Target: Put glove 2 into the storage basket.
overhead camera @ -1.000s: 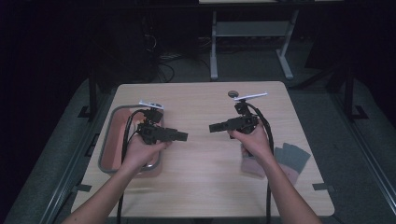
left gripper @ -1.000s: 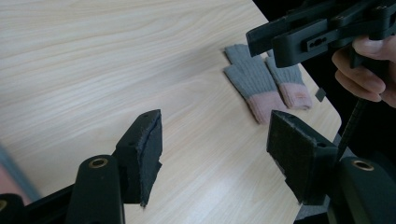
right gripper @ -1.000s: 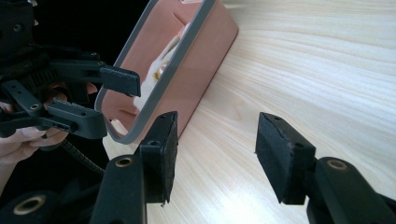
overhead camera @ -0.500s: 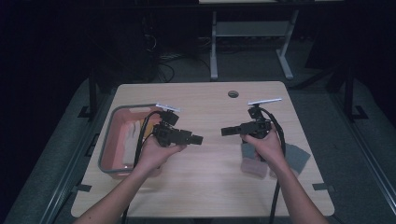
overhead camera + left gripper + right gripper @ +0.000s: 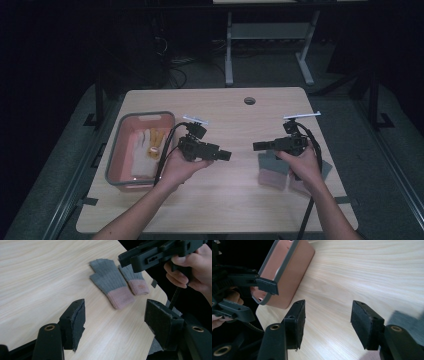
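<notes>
A: Basin (image 5: pixel 120 150) first, at the table's left edge: pink inside, grey rim, with a white glove (image 5: pixel 141 155) and a yellowish glove (image 5: pixel 158 142) lying in it.

B: And just right of it?

A: The left gripper (image 5: pixel 226 155), held above the wooden table (image 5: pixel 225 200) and pointing right. Its jaws have just been opening; they stand apart, with bare wood between the pads (image 5: pixel 75 325).

B: What faces it?

A: The right gripper (image 5: pixel 257 146), pointing left, well apart from the other. Its jaws have just been opening too and stand wide, nothing between the pads (image 5: pixel 364 322).

B: Where are the grey gloves?

A: Two grey gloves (image 5: pixel 110 281) with pink cuffs lie flat side by side near the table's right edge, under the right hand (image 5: pixel 302 165). In the high view the hand partly covers them; the left gripper view shows them clearly, fingers pointing away from the edge.
</notes>
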Available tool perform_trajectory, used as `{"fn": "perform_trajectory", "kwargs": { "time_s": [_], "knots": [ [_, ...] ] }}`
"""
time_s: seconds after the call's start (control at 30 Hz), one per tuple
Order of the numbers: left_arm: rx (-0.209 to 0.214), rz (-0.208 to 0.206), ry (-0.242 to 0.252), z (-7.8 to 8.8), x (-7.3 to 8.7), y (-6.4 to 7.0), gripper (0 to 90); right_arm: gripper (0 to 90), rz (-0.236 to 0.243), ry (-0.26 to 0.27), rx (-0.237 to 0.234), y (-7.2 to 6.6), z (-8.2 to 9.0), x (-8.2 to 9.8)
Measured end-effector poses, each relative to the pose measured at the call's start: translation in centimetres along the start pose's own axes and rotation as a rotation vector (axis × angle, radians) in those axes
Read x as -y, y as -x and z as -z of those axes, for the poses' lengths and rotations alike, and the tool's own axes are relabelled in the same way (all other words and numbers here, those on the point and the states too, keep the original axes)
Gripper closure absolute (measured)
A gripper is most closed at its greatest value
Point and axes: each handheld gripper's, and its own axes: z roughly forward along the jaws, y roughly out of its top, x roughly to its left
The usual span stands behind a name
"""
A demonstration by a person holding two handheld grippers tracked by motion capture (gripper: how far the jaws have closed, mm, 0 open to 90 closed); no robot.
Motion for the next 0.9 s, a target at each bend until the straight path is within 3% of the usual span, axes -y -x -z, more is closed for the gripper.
{"fn": "perform_trajectory", "kwargs": {
  "time_s": [0.27, 0.57, 0.9],
  "knots": [
    [0.015, -0.017, -0.010, -1.6, 0.1, 0.8, 32.1, 44.7, -0.014, -0.010, 0.041, 1.1, 1.1, 1.2],
    [0.040, -0.031, -0.037, -3.6, 0.2, 1.7, 31.2, 45.5, -0.029, 0.012, 0.074, 2.4, 3.1, 2.6],
    [0.064, -0.066, -0.030, -5.3, 0.5, 2.9, 30.9, 45.1, -0.050, 0.017, 0.166, 4.3, 4.8, 4.7]
  ]
}}
